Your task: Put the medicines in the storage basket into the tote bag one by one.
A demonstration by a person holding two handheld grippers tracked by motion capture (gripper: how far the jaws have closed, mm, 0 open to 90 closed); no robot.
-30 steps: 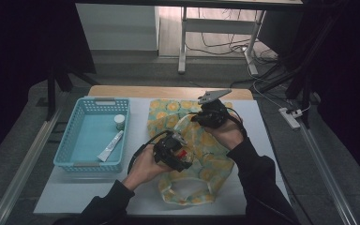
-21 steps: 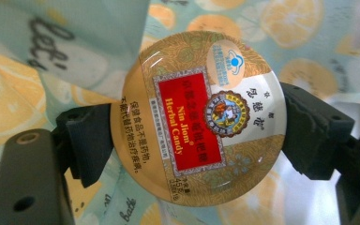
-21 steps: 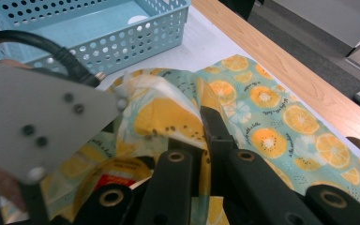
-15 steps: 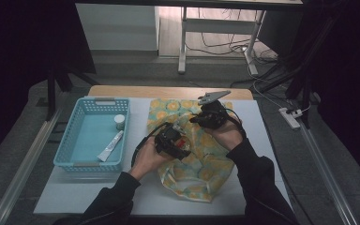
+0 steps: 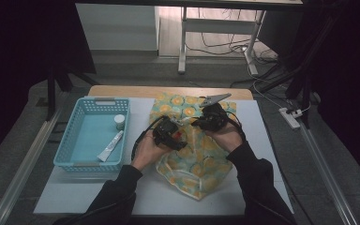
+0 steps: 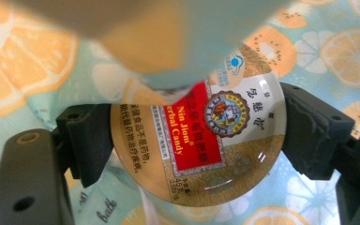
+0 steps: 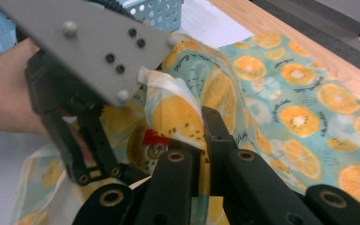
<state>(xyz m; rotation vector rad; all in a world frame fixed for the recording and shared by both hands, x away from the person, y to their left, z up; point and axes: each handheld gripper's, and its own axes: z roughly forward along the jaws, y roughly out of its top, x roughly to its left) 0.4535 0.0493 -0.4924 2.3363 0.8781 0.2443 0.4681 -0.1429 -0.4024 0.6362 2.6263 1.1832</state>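
A white table (image 5: 262, 140) with a wooden far edge stands in a dim room, desk legs and cables on the floor beyond it. An orange-print cloth bag (image 5: 201, 164) lies across the table's middle; a blue basket (image 5: 68, 145) sits at the left edge. Both forearms reach in from the near edge. The left gripper (image 6: 194, 140) clamps a round herbal candy tin (image 6: 206, 154) at the bag's mouth. The right gripper (image 7: 201, 140) pinches a fold of bag fabric, lifting it.
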